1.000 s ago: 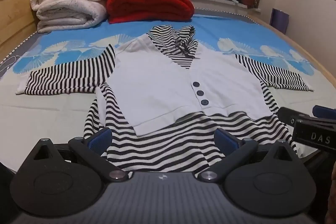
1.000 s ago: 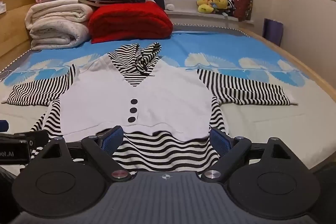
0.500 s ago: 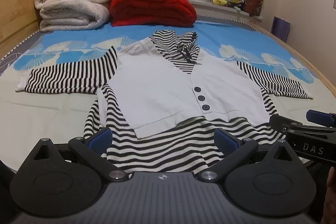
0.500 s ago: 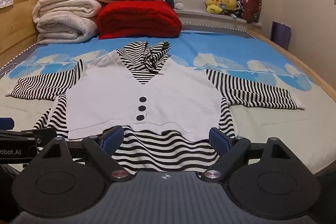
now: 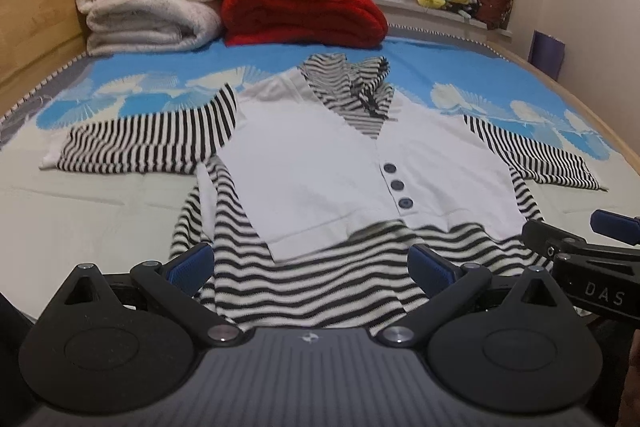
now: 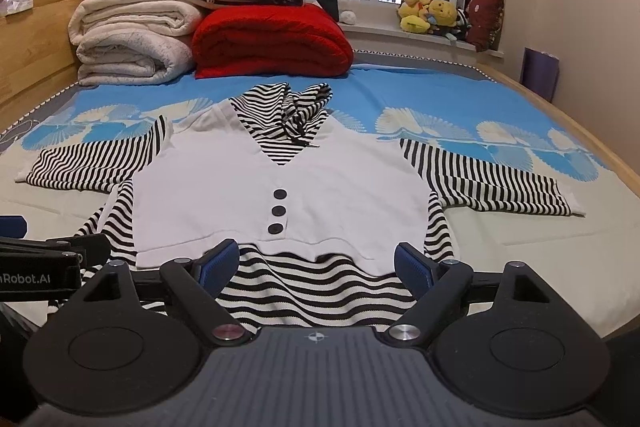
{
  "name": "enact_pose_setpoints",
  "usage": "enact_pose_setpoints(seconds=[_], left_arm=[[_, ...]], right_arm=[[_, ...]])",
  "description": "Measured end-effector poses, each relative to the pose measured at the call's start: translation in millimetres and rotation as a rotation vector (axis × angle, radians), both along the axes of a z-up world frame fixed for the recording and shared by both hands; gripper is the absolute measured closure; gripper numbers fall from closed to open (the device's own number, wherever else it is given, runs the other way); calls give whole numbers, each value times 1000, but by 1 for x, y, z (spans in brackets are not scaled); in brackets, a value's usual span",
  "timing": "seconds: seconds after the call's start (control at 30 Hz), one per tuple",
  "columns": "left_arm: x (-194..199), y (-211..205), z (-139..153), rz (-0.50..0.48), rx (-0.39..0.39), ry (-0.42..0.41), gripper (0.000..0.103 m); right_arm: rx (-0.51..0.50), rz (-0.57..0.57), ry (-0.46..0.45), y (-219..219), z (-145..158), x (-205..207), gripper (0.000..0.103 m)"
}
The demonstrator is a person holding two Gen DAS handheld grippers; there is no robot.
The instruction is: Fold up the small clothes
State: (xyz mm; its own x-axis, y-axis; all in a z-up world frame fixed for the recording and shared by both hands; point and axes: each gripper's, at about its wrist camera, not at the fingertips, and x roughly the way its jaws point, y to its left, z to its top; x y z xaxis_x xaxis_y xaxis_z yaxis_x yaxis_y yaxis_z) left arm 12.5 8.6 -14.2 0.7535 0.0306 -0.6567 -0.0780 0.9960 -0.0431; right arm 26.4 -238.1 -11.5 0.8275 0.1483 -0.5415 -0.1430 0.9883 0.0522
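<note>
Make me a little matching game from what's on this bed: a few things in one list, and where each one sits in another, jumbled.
Things:
1. striped top
2. red blanket
3. cream quilts
4. yellow plush toys

Places:
A. on the windowsill
B. spread flat, nearest the grippers
C. stacked by the wooden headboard
D. folded beside the cream stack

Pairs: 1-B, 2-D, 3-C, 4-A

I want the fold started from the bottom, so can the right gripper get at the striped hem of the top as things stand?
Probably yes: the right gripper is open right over the striped hem, with nothing between them.
</note>
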Motion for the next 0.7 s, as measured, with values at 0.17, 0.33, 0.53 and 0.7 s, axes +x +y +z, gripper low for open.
enact_pose_setpoints(seconds=[0.17,0.33,0.53,0.7], left_arm=[[1,-1,-2,-14,-6,7,0],[2,-2,-4,-18,-13,14,0],[2,-3,-5,-25,-21,19,0],[2,-2,-4,-21,-29,17,0]], right_arm=[[-7,6,7,3,-1,1,18],[-7,6,13,3,-2,2,18],[-7,7,16,3,-3,2,18],[-7,8,17,4,-3,2,17]])
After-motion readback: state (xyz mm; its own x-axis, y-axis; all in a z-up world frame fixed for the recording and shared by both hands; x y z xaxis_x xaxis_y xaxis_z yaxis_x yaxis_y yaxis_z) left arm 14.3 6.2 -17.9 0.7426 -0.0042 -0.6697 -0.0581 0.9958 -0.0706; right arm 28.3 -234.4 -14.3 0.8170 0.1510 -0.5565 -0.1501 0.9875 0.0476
